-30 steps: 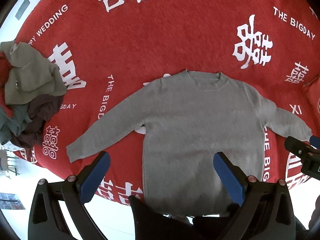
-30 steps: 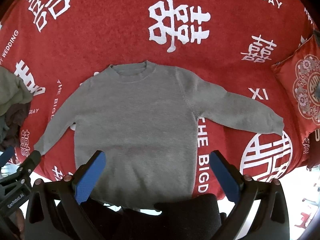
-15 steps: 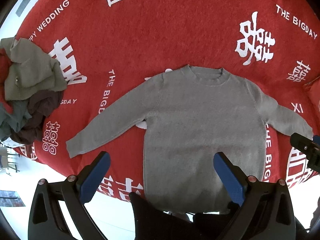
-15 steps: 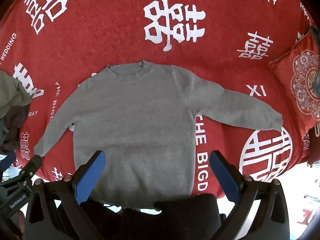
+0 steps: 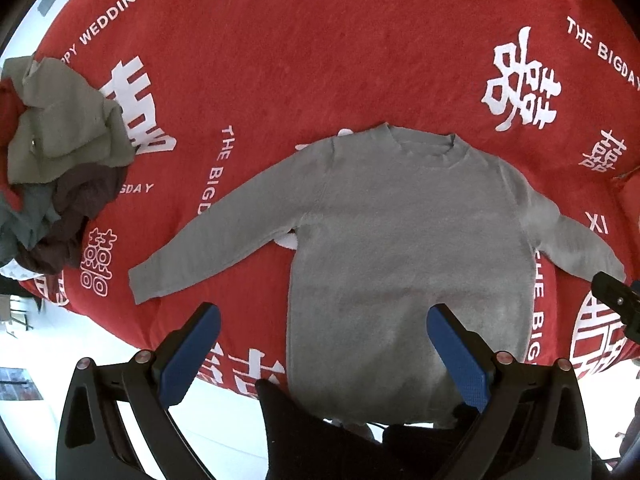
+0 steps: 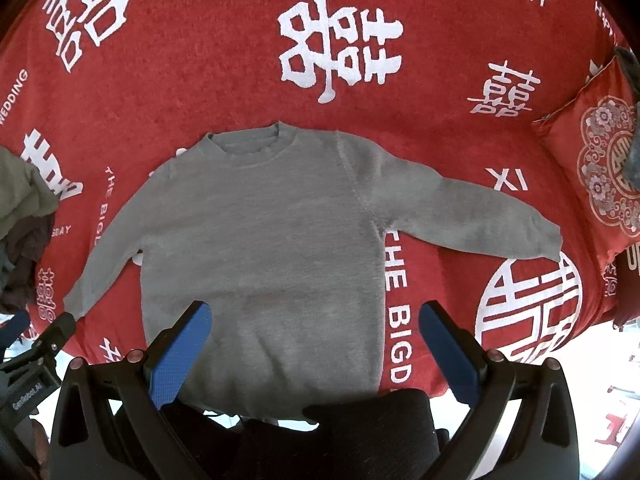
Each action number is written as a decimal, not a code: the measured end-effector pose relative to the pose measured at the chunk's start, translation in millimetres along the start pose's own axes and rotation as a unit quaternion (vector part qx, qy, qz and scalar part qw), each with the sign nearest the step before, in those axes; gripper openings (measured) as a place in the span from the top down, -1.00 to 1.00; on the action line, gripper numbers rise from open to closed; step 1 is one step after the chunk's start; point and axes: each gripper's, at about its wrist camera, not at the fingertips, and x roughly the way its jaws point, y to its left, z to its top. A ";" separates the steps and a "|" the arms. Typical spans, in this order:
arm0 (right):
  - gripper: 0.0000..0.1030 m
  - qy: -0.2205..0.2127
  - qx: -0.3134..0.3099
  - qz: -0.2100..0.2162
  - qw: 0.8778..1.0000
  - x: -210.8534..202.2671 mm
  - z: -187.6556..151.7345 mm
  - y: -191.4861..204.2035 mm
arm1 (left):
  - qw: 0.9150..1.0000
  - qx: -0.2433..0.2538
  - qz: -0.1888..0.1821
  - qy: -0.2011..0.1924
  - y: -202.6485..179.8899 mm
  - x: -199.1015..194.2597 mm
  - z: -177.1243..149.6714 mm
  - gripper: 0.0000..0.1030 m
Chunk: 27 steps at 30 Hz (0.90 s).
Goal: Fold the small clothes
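Note:
A grey long-sleeved sweater (image 5: 404,248) (image 6: 264,240) lies flat and face up on a red blanket (image 5: 320,60) (image 6: 200,80), neck away from me and both sleeves spread out to the sides. My left gripper (image 5: 324,332) hovers open above the sweater's lower left part, nothing between its blue pads. My right gripper (image 6: 316,328) hangs open over the hem's right half, also holding nothing. The hem sits at the blanket's near edge, partly hidden behind dark clothing of the person.
A heap of crumpled clothes (image 5: 52,168) in olive, brown, teal and red lies at the blanket's left edge. A red embroidered cushion (image 6: 600,168) rests at the far right. The blanket carries white characters and lettering. Bright floor shows beyond its near edge.
Both grippers have drifted slightly, so the sweater sits a little higher and further in view. Nothing was grasped, and the sweater has not moved on the blanket.

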 end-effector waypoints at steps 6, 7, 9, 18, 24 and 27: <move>-1.00 -0.001 0.008 0.000 1.000 1.8 0.5 -3.8 | 1.000 -0.010 0.003 0.004 8.5 3.9 1.3 -1.00; -1.00 -0.001 0.009 0.000 1.000 2.3 0.9 -4.2 | 1.000 -0.012 0.003 0.004 9.6 4.5 1.3 -1.00; -1.00 -0.001 0.010 -0.001 1.000 3.0 1.5 -5.4 | 1.000 -0.015 0.003 0.006 11.5 6.2 1.6 -1.00; -1.00 -0.005 0.004 -0.003 1.000 4.5 2.3 -4.6 | 0.999 -0.024 -0.004 0.020 17.6 17.9 4.6 -1.00; -1.00 0.002 -0.002 -0.009 1.000 18.3 5.2 -2.6 | 0.999 -0.028 -0.008 0.042 19.9 44.0 7.7 -1.00; -1.00 0.008 -0.007 -0.008 1.000 34.4 5.4 0.3 | 0.998 -0.034 -0.009 0.053 20.2 63.1 9.1 -1.00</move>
